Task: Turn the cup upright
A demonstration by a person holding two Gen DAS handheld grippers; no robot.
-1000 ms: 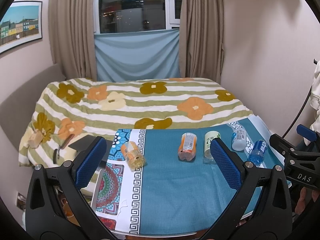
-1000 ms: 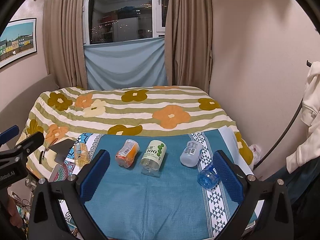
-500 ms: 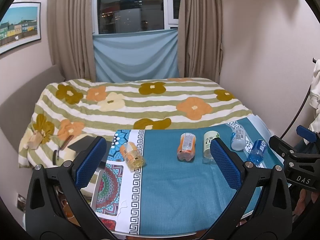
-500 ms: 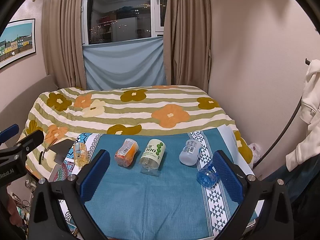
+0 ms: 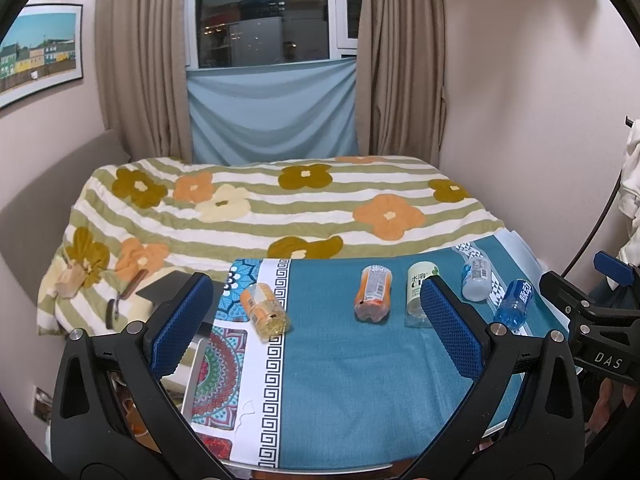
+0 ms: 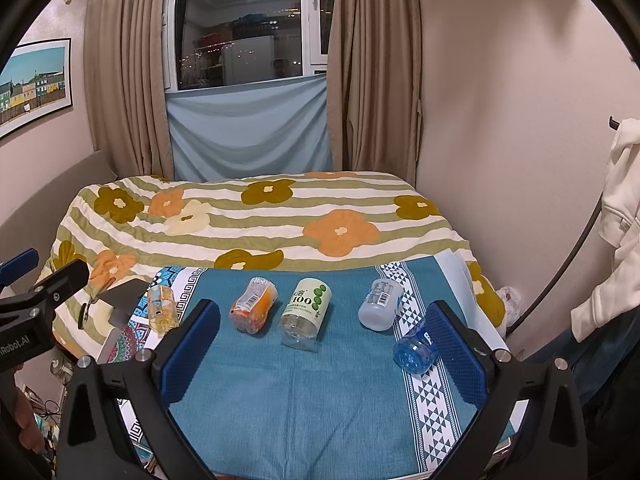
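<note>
Several bottle-like cups lie on their sides in a row on the teal cloth. From left to right they are a yellow one, an orange one, a green-labelled clear one, a white-labelled clear one and a blue one. The right wrist view shows the same row: yellow, orange, green-labelled, white-labelled, blue. My left gripper is open above the near cloth, short of the row. My right gripper is open too and holds nothing.
The cloth covers a small table against a bed with a flowered quilt. A dark flat item and small tools lie on the quilt at left. A wall and hanging white clothing stand at right.
</note>
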